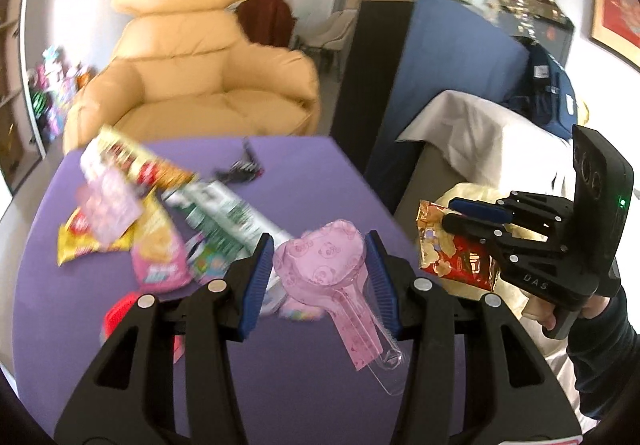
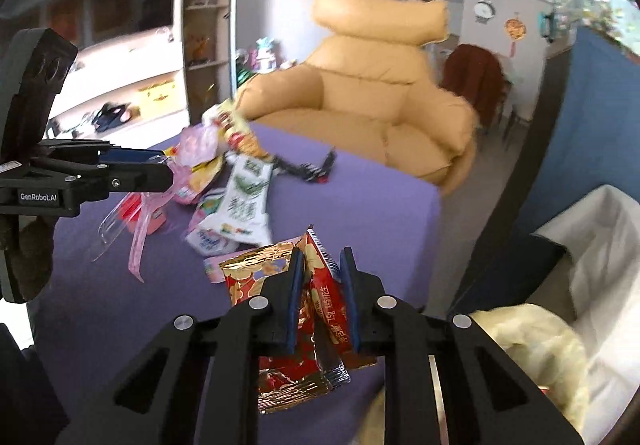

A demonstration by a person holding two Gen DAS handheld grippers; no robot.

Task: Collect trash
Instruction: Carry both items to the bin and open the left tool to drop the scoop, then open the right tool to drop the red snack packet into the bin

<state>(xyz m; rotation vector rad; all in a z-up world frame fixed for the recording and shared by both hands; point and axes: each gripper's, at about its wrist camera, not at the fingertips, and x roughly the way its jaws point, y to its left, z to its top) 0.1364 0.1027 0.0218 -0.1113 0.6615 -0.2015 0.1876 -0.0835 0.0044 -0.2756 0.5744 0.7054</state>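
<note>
Claws are seen nearest: the left claw (image 1: 320,277), about half open, is clamped on a pink panda-print wrapper (image 1: 320,265) above the purple worktop (image 1: 320,173), while the right claw (image 2: 322,305) is pinched nearly shut on a red-and-gold snack packet (image 2: 320,285). At ten o'clock, more wrappers (image 1: 152,213) are piled. Beyond, a beige armchair (image 1: 192,77) is seen.

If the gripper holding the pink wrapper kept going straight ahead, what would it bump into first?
Probably the silver-green packet in the wrapper pile on the purple table, just beyond the left gripper; depth is hard to judge.
</note>
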